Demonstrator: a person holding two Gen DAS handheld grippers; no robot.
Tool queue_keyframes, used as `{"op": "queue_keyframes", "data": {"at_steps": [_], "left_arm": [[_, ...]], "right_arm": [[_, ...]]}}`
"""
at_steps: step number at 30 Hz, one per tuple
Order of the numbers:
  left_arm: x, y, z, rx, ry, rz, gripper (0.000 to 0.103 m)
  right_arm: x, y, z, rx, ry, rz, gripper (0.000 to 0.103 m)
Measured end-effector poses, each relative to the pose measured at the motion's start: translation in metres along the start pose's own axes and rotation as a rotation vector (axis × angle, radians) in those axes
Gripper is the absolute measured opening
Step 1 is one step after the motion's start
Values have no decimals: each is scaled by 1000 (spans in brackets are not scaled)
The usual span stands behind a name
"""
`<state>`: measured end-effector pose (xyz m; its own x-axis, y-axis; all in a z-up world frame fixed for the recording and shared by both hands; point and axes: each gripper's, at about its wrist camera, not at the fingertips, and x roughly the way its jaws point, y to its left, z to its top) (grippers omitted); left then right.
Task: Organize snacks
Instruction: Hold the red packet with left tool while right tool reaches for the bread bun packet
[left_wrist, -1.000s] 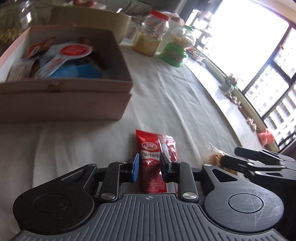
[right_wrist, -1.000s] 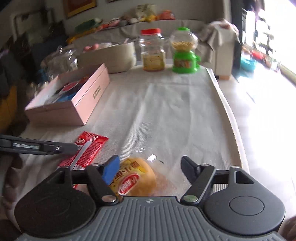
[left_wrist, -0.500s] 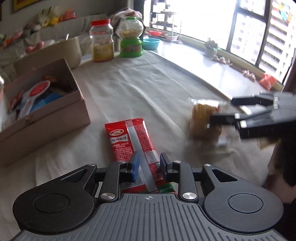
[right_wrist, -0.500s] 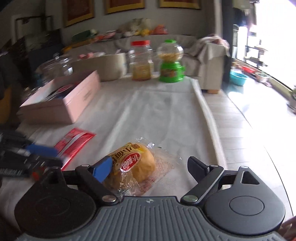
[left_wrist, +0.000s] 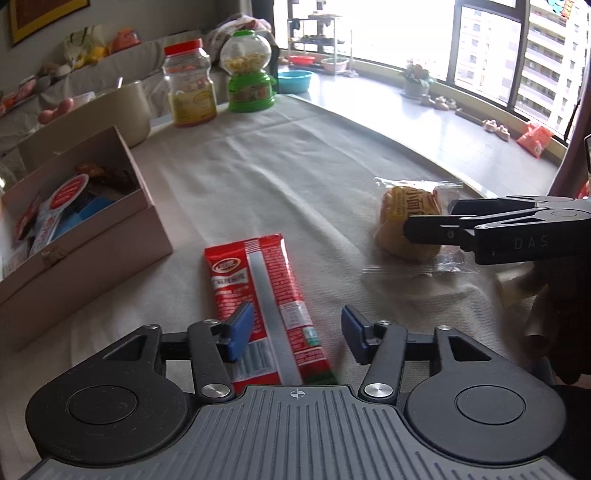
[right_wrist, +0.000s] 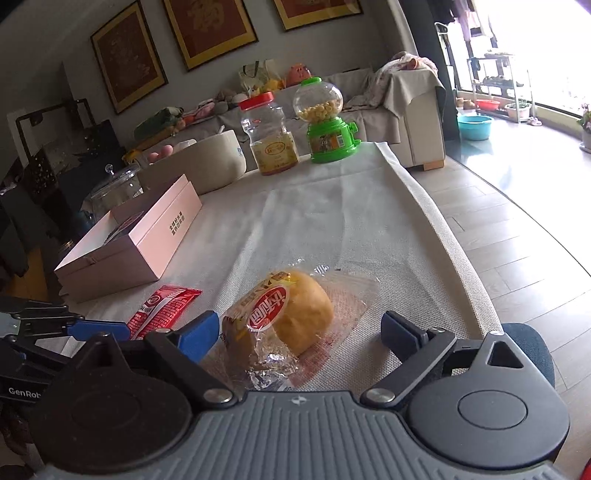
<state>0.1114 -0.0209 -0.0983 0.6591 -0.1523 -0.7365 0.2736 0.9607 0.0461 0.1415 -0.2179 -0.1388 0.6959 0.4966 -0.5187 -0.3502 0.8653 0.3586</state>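
A red snack packet (left_wrist: 258, 291) lies flat on the white tablecloth, its near end between the pads of my left gripper (left_wrist: 297, 334). That gripper's jaws are opening and do not press on the packet. A yellow bun in a clear wrapper (right_wrist: 295, 314) lies between the pads of my right gripper (right_wrist: 298, 331). Its jaws are opening too, with a gap on the right side. In the left wrist view the right gripper's fingers (left_wrist: 436, 229) straddle the bun (left_wrist: 404, 218). An open pink box (left_wrist: 92, 251) with several snack packets stands at the left.
At the table's far end stand a red-lidded jar (left_wrist: 190, 85), a green candy dispenser (left_wrist: 249, 74) and a beige bowl (left_wrist: 110, 110). A glass lidded jar (right_wrist: 114, 188) sits behind the box (right_wrist: 147, 240). The table edge (right_wrist: 443, 229) runs along the right.
The left gripper's jaws have spread wide around the red packet, and its view has rolled level. The right gripper has sunk closer over the bun, and its jaws have widened.
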Motion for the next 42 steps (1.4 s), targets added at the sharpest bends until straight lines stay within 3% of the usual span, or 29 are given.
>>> {"op": "queue_keyframes", "data": {"at_steps": [4, 6, 8, 18, 25, 31, 34, 38, 42], "left_arm": [[-2, 2, -1, -19, -19, 11, 57], [-2, 8, -1, -31, -28, 62, 54], [0, 18, 0, -68, -28, 82, 57], [13, 44, -3, -191, -64, 21, 64], [14, 53, -1, -212, -63, -29, 62], [-3, 65, -19, -265, -69, -55, 56], [-16, 72, -34, -291, -75, -13, 56], [-28, 76, -49, -320, -93, -28, 57], [-31, 76, -58, -337, -131, -32, 58]], "right_arm": [[0, 0, 1, -3, 0, -4, 95], [0, 1, 1, -7, -2, -7, 95], [0, 1, 1, -10, -1, -9, 95], [1, 3, 0, -26, 2, -21, 95], [1, 3, 2, -12, 34, 2, 102], [0, 6, 5, 57, 66, -19, 103], [2, 15, 4, -42, 102, -30, 103], [-3, 32, 3, -191, 135, -65, 101], [-11, 36, 0, -358, 133, -226, 101]]}}
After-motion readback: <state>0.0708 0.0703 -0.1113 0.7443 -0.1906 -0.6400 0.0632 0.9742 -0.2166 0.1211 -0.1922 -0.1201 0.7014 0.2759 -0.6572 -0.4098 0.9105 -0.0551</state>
